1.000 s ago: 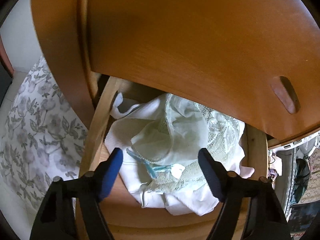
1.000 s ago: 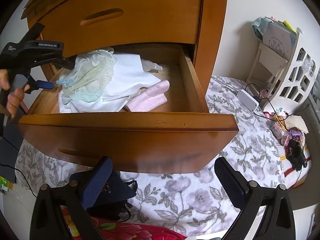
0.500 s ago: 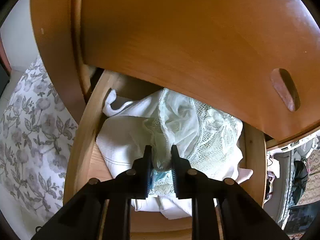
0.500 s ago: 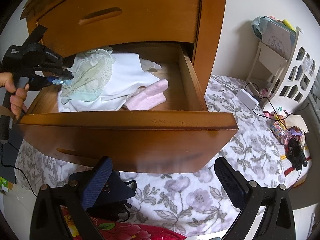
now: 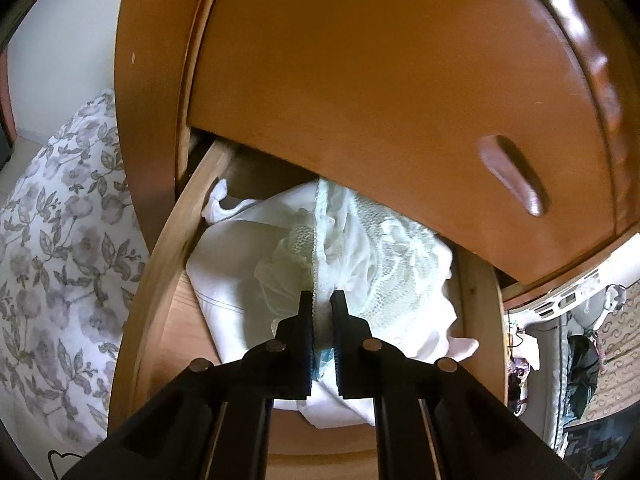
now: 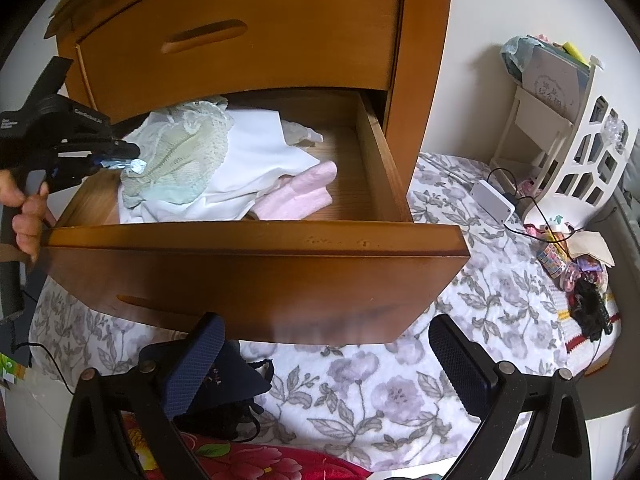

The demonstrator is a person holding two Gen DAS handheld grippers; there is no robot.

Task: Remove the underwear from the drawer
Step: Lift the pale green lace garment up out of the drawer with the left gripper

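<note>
The wooden drawer [image 6: 256, 240] stands pulled out, with pale green lace underwear [image 6: 180, 156] on top of the pile at its left. My left gripper [image 6: 128, 156] reaches in from the left, held by a hand [image 6: 24, 216]. In the left wrist view the left gripper [image 5: 322, 300] is closing its last bit, its pads pressing a bunched fold and blue tag of the underwear [image 5: 384, 264], which is lifted slightly. My right gripper [image 6: 324, 328] stands open and empty below the drawer front, above the floral bedspread.
Under the underwear lie a white garment [image 6: 260, 160] and a pink folded item [image 6: 296, 196]. The shut upper drawer [image 6: 240, 32] overhangs the pile. A dark blue cloth [image 6: 224, 384] lies on the bedspread, and a white rack [image 6: 560, 120] and clutter stand at the right.
The left gripper went from wide open to shut on the green underwear, then drew back a little, lifting the fabric. The right gripper has stayed where it was.
</note>
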